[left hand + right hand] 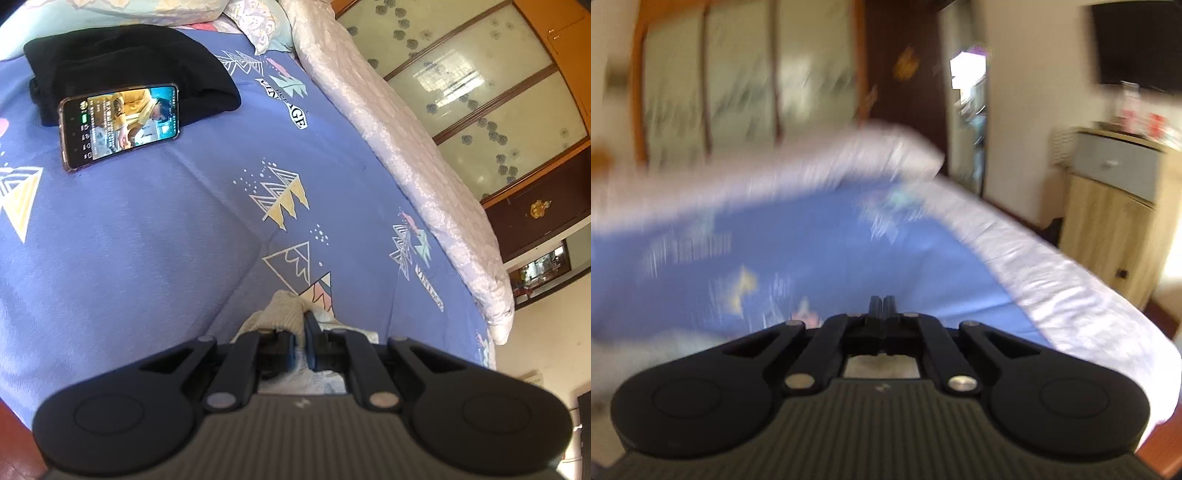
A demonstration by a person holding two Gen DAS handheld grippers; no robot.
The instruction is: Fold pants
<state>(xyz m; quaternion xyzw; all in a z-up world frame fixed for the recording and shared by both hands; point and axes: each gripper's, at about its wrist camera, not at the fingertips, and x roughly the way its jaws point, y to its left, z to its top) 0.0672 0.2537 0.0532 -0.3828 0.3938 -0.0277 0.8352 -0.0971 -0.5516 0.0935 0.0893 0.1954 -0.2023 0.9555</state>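
In the left wrist view my left gripper [301, 341] is shut on a bunch of cream knit cloth with pale printed fabric, the pants [282, 308]. It holds them just above the blue patterned bedsheet [147, 240]. Most of the pants are hidden under the gripper. In the right wrist view, which is blurred, my right gripper [882, 304] is shut with its fingers together and nothing seen between them, above the blue sheet [831, 258]. A pale cloth shows faintly at the lower left [683, 339].
A folded black garment [122, 62] lies at the far left of the bed with a lit phone [120, 125] leaning on it. Pillows [255, 22] and a rolled pale quilt [406, 155] line the far side. A wardrobe [498, 92] and a wooden cabinet [1115, 221] stand beyond.
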